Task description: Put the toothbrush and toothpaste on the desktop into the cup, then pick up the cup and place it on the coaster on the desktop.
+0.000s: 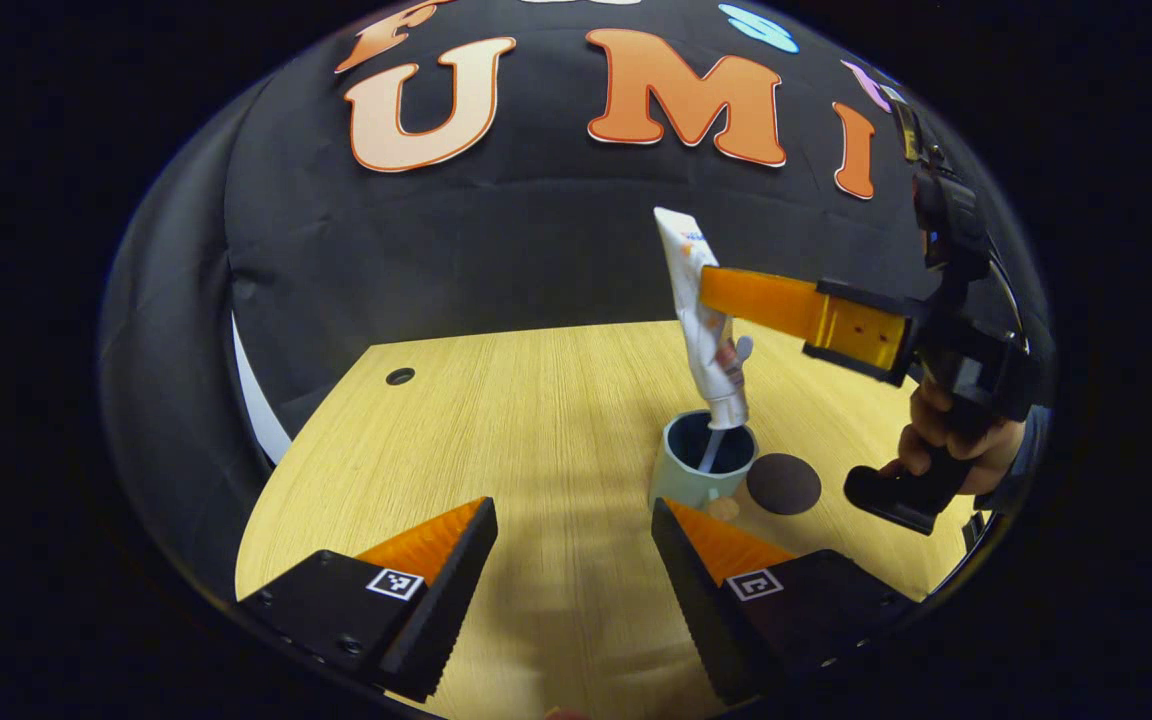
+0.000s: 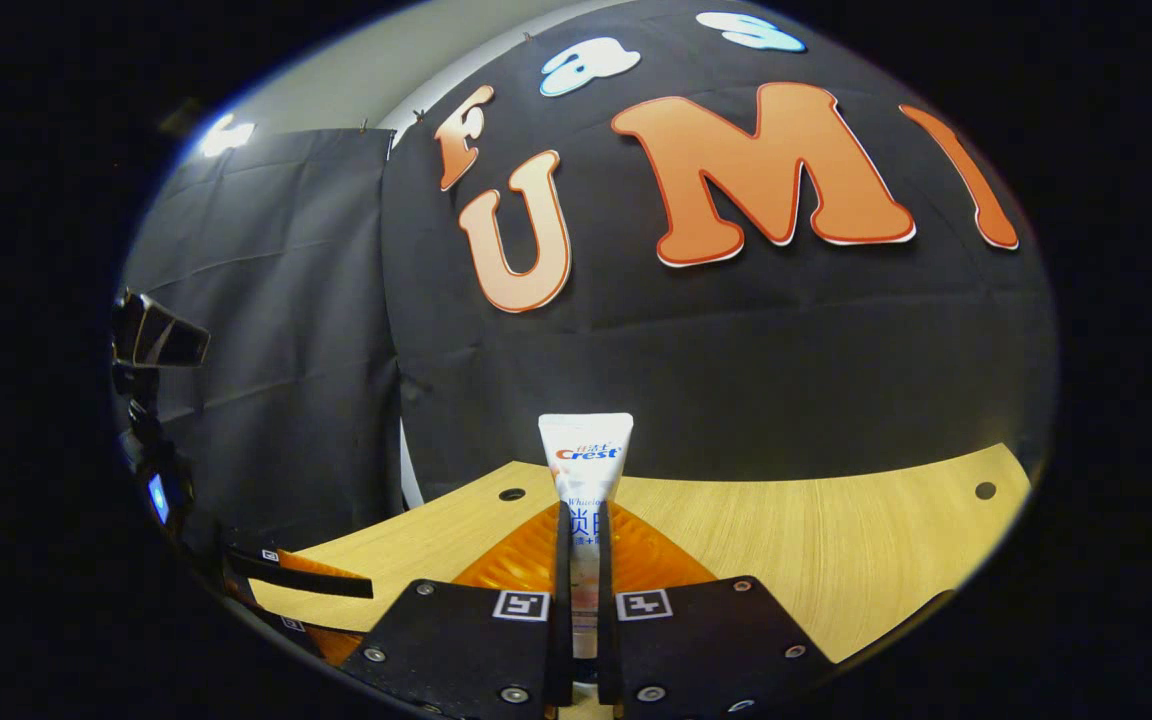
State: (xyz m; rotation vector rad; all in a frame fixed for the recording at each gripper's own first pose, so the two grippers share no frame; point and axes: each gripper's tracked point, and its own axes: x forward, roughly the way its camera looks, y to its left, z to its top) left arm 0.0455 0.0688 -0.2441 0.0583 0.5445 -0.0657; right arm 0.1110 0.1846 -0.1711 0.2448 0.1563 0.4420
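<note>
We see the right gripper (image 1: 711,292) clamped on the white plastic toothpaste tube (image 1: 704,320), its cap end in the pale green round cup (image 1: 681,478). Our left gripper (image 1: 573,535) hangs wide open, holding nothing, near the cup, beside the dark round coaster (image 1: 784,484) on the light wooden desktop (image 1: 516,420).

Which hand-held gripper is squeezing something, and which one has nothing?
The right hand-held gripper is shut on the toothpaste, holding it upright with its cap end in the cup. The left hand-held gripper is open, with only the table between its fingers.
</note>
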